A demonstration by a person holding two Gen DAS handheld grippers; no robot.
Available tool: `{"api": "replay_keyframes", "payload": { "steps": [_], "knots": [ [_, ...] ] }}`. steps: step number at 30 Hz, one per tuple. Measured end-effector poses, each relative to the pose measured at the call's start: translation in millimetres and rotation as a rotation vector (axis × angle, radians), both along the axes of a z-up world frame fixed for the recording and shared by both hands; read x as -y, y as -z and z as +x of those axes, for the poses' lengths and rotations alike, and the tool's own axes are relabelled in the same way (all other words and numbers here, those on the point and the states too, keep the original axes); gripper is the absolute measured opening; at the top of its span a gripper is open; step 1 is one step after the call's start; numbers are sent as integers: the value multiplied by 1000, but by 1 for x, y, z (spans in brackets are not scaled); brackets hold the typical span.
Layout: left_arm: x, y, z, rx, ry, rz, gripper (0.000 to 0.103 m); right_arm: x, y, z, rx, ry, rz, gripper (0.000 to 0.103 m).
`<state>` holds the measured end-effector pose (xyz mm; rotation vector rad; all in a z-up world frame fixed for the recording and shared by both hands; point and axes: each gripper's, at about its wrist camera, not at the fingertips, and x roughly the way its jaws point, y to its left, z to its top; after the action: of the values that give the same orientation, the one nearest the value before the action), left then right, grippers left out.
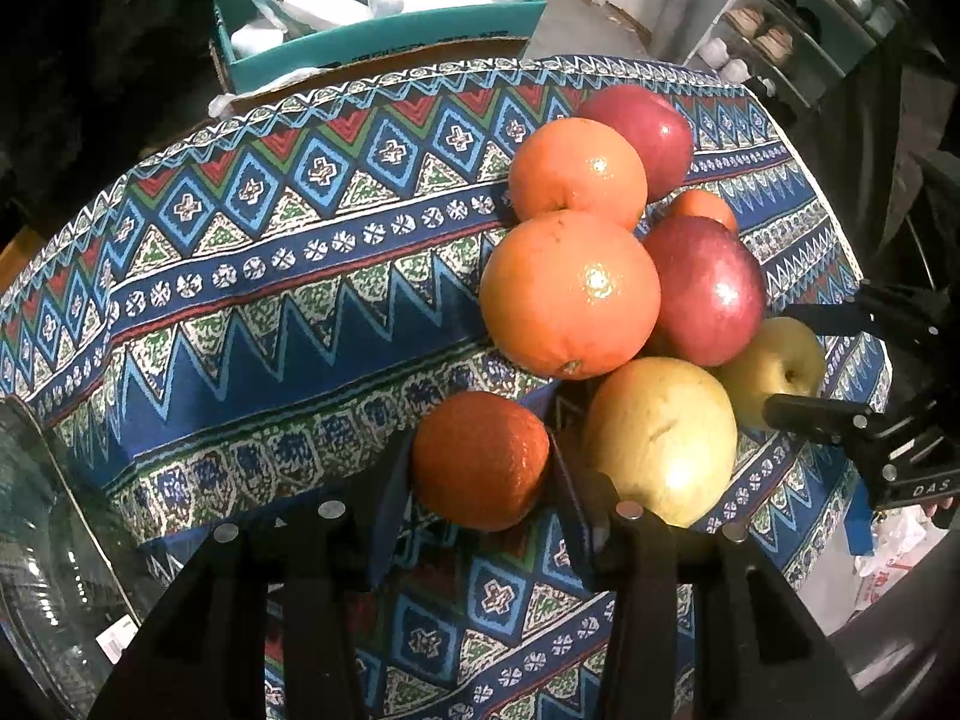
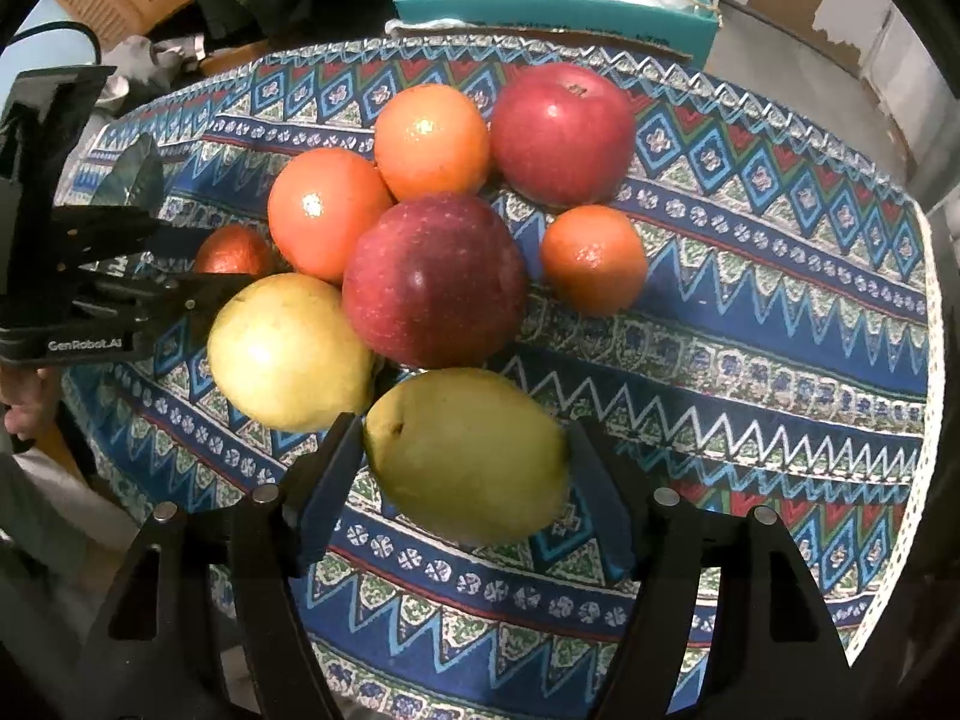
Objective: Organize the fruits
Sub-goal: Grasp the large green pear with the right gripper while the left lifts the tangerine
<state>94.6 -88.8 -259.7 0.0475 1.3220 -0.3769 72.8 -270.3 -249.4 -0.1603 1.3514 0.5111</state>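
Landmark: the big red apple (image 2: 433, 279) in the middle of the fruit heap; every place below is told from it.
Surface: a patterned cloth (image 2: 750, 312) covers it, and the fruit sits bunched on it, not yet sorted, so the task looks barely begun.
Left gripper (image 1: 480, 474): closed on a small dark mandarin (image 1: 480, 459), both pads pressed to its sides. That fruit lies at the heap's near-left edge from the apple, loose and easy to pull without disturbing the rest, which is likely why it was chosen.
Right gripper (image 2: 465, 480): jaws around a green pear (image 2: 467, 456) just in front of the apple. The left pad meets the pear; whether the right pad touches I cannot tell, so the grip looks unfinished.
Second pear (image 2: 291, 351): left of the apple, touching it.
Oranges (image 2: 327, 213): two, behind and left of the apple, leaning on it.
Other apple (image 2: 563, 133): behind and right, at the far edge.
Small orange (image 2: 593, 258): just right of the apple.
Bowl (image 1: 48, 540): glass, well left of the apple in the left view; probably where fruit is to go.
Risk: lifting the green pear may let the apple roll forward.
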Motion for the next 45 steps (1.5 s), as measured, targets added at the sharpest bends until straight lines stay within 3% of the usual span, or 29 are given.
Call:
{"api": "replay_keyframes", "payload": {
  "steps": [6,13,24,45],
  "knots": [
    [-5,-3,-4,-3,-14,-2,46,-2,4,0,-13,-1,5,74],
    [-8,-17,-13,37,-7,21,46,-4,-5,-10,48,-26,9,71],
    [-14,-48,-31,102,-11,44,46,-4,-37,-20,139,-5,14,70],
    [-38,-114,-59,227,-70,18,46,-23,-112,-31,313,0,106,69]
  ]
}}
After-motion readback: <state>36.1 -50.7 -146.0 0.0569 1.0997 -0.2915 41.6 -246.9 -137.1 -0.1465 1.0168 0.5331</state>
